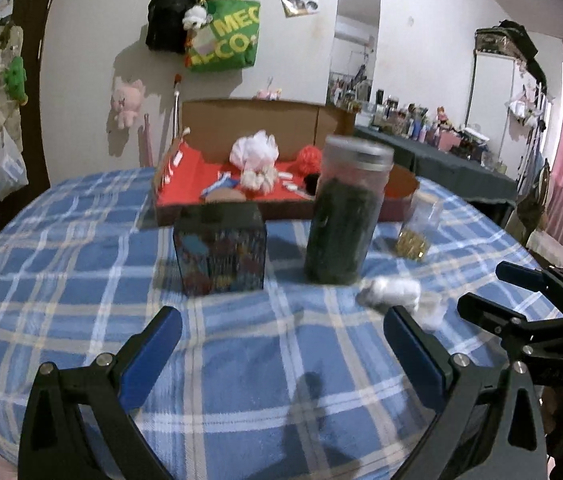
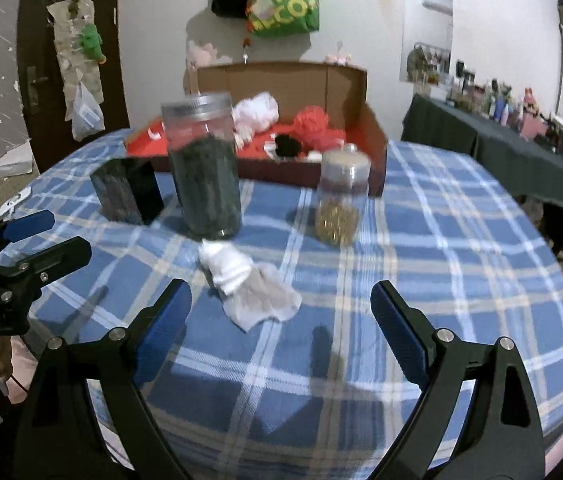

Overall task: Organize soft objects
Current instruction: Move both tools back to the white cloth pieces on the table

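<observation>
- Left gripper (image 1: 281, 334): jaws spread wide, nothing between them, hovering over the plaid tablecloth (image 1: 81, 280) on the near side of the tall jar (image 1: 345, 216).
- Right gripper (image 2: 280, 314): jaws likewise spread wide and empty; the white-grey cloth (image 2: 249, 286) lies crumpled just ahead of its left finger, not touched as far as can be seen.
- That cloth sits on the tablecloth just in front of the tall jar, nearly at its base; in the left view it shows as a blurred white lump (image 1: 391, 292).
- Tall jar: clear, metal lid on, filled most of the way with dark green material.
- Small clear jar (image 2: 341, 196), right of the tall jar: lidded, yellowish contents in the bottom part only.
- Dark patterned box (image 1: 219, 248), left of the tall jar: contents not visible.
- Cardboard box (image 2: 373, 140) behind the tall jar: open, red-lined, holding a white fluffy bundle (image 1: 255, 150), a red yarn-like ball (image 2: 313, 120), a small black item and small bits.
- In front of the tall jar, apart from the cloth, only bare tablecloth shows out to the grippers.
</observation>
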`<action>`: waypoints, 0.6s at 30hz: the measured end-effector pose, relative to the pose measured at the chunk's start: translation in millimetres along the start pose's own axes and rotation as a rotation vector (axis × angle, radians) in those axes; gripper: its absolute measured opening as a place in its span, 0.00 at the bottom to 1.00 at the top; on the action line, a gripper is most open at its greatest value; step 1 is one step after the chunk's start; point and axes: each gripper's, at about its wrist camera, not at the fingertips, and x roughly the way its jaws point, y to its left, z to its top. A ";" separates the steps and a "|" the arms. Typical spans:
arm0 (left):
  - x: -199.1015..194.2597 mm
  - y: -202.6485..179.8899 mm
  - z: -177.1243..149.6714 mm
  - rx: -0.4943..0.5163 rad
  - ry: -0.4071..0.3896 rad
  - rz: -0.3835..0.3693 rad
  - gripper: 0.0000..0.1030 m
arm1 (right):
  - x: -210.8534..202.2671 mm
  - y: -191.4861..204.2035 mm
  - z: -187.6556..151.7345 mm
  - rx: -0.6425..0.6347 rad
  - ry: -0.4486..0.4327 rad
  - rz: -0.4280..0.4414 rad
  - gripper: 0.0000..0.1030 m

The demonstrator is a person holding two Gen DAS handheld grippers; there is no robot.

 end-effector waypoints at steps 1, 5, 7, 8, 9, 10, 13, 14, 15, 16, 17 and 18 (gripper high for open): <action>2.5 0.7 -2.8 -0.002 0.006 0.002 1.00 | 3.7 -0.6 -2.6 0.004 0.008 -0.001 0.89; 9.5 3.0 -9.4 -0.008 0.024 0.014 1.00 | 14.9 -3.2 -11.3 0.022 0.036 -0.005 0.89; 12.4 2.9 -11.0 -0.008 0.032 0.013 1.00 | 19.9 -5.3 -14.5 0.035 0.051 -0.001 0.89; 13.8 2.8 -12.4 -0.007 0.038 0.014 1.00 | 21.9 -6.1 -15.9 0.039 0.057 0.000 0.89; 15.2 2.5 -13.0 -0.005 0.040 0.014 1.00 | 23.8 -6.9 -17.0 0.042 0.061 0.000 0.89; 16.5 2.1 -13.9 -0.002 0.043 0.016 1.00 | 25.7 -7.7 -18.1 0.043 0.067 -0.001 0.89; 20.1 1.5 -15.3 0.000 0.055 0.016 1.00 | 29.6 -9.4 -19.6 0.050 0.077 0.001 0.89; 21.2 1.8 -15.2 -0.001 0.058 0.015 1.00 | 30.6 -9.8 -20.1 0.052 0.082 0.003 0.89; 22.2 1.9 -15.5 -0.002 0.061 0.015 1.00 | 31.1 -10.1 -20.5 0.053 0.085 0.005 0.89; 23.0 1.6 -15.6 -0.002 0.064 0.014 1.00 | 31.7 -10.6 -20.9 0.053 0.087 0.006 0.89; 23.5 1.1 -15.3 -0.001 0.066 0.013 1.00 | 32.1 -10.9 -20.6 0.053 0.089 0.004 0.89; 24.0 0.4 -15.2 0.000 0.067 0.013 1.00 | 32.5 -11.1 -20.8 0.053 0.091 0.004 0.89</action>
